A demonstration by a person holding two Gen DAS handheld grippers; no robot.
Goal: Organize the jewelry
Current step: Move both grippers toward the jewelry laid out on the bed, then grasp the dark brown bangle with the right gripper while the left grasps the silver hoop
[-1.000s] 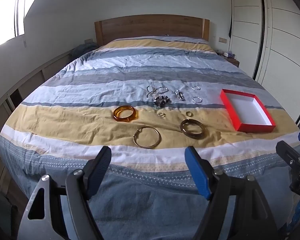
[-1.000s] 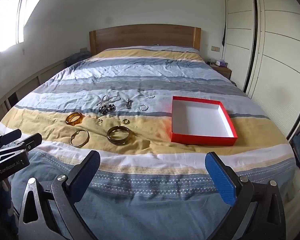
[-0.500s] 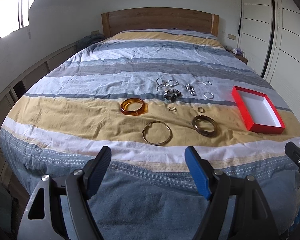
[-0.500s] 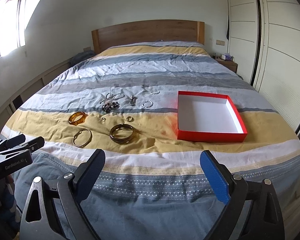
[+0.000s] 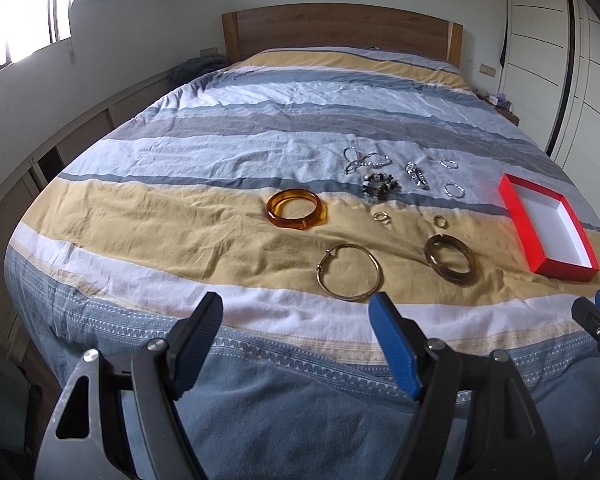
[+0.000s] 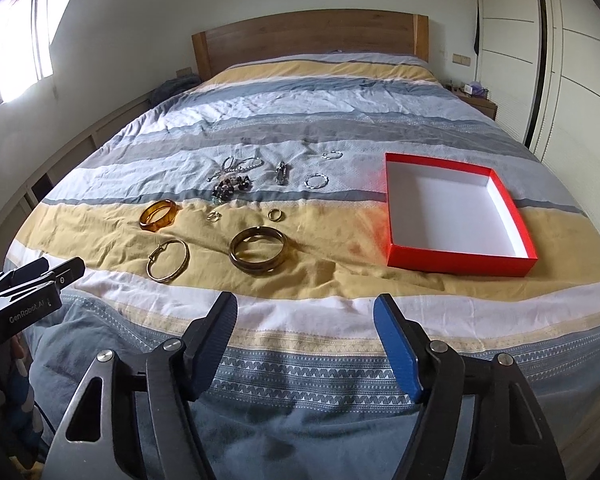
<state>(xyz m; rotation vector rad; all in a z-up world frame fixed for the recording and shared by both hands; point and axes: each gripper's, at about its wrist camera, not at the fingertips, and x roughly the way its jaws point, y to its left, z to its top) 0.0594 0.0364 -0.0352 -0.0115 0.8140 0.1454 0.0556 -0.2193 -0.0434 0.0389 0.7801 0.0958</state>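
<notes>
Jewelry lies on a striped bed: an amber bangle [image 5: 296, 208] [image 6: 159, 215], a thin gold hoop [image 5: 349, 272] [image 6: 168, 260], a dark brown bangle [image 5: 450, 258] [image 6: 258, 250], small rings [image 5: 381, 217], a dark bead bracelet [image 5: 378, 186] [image 6: 231, 186] and silver chains and rings [image 6: 316, 180]. An empty red box [image 5: 548, 236] [image 6: 460, 256] with a white inside sits to their right. My left gripper [image 5: 296, 322] stands open over the bed's near edge, nothing between its fingers. My right gripper [image 6: 306, 320] hangs in front of the brown bangle, its jaws closing on nothing.
A wooden headboard [image 5: 340, 28] stands at the far end. White wardrobe doors [image 6: 572, 60] line the right wall, with a nightstand [image 6: 476, 100] beside the bed. Low cabinets [image 5: 60, 144] run along the left under a bright window. A blue blanket [image 6: 300, 420] hangs over the bed's foot.
Both grippers have moved forward and lower toward the bed, so the jewelry looks larger. The right gripper's jaws have narrowed; the left gripper's gap is unchanged.
</notes>
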